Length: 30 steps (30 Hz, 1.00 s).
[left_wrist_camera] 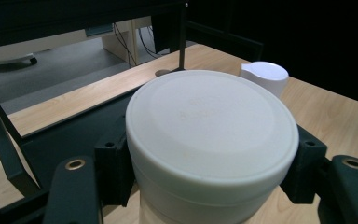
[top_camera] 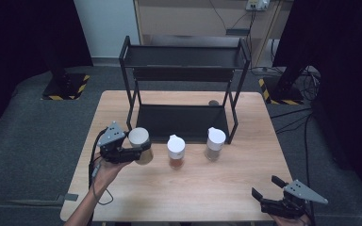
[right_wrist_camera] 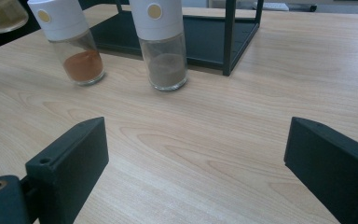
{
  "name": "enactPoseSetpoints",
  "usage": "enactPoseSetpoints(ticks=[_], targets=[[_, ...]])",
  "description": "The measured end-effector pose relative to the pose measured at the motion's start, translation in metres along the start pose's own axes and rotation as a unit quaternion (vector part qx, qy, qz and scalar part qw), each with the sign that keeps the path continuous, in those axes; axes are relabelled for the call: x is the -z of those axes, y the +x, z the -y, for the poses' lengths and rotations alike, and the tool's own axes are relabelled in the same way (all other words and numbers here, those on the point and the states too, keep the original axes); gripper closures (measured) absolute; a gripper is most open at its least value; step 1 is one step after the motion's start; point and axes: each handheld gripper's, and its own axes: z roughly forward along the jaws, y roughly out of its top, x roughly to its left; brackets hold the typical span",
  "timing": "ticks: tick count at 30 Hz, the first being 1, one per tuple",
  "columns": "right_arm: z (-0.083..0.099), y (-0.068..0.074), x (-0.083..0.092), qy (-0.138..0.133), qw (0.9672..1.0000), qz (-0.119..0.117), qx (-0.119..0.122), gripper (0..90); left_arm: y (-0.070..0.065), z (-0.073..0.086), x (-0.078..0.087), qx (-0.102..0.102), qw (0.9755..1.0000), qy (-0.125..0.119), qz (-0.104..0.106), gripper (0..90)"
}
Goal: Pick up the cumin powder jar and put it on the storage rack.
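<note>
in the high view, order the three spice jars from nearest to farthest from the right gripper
From the right gripper:
1. Brown-spice jar, rightmost, by the rack's front right leg.
2. Orange-spice jar, middle of the row.
3. Held jar, leftmost, in the left gripper.

We see a pale, smooth wood-grain table (top_camera: 245,155) under a matt black metal rack (top_camera: 184,56), while the jars beside that rack, one (top_camera: 141,146) gripped, have clear glossy glass bodies and matt white plastic caps.
</note>
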Motion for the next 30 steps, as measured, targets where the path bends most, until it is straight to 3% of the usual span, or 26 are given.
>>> enactPoseSetpoints(ticks=[22,30], targets=[[0.0,-0.001,0.0,0.001,1.0,-0.001,-0.002,6.5,0.008,-0.028,-0.054,0.003,0.9977,-0.014,-0.066,32.6],[0.0,-0.001,0.0,0.0,1.0,-0.002,-0.002,6.6,0.018,-0.031,-0.077,0.018,0.9954,-0.01,-0.094,32.7]])
